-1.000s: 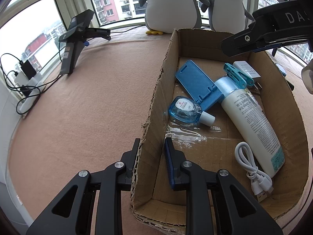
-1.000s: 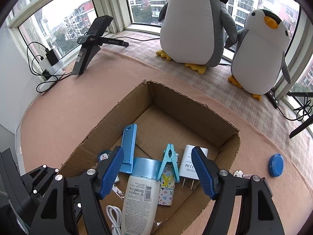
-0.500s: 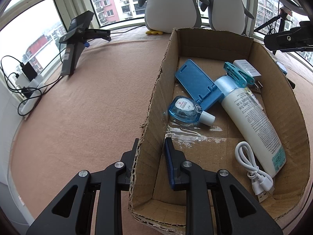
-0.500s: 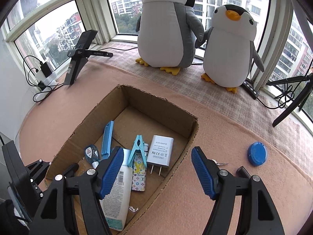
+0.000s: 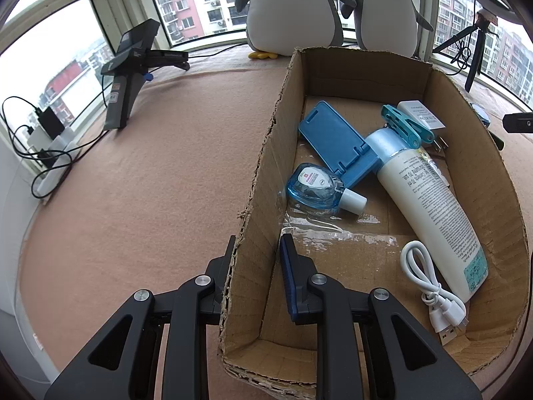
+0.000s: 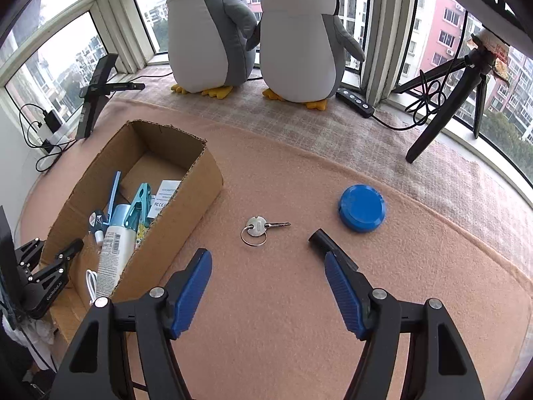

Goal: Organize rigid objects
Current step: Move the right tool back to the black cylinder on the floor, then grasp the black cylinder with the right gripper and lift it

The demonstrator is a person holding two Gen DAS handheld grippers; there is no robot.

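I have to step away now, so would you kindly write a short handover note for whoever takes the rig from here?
Left gripper: shut on the cardboard box, gripping its left wall, one finger inside, one outside.
Right gripper: open, holding nothing, above the mat facing the loose items.
In the box: blue phone stand, lotion bottle, teal clip, charger, small blue bottle, white cable.
Left on the mat: key with ring, blue round lid, black object by the right finger.
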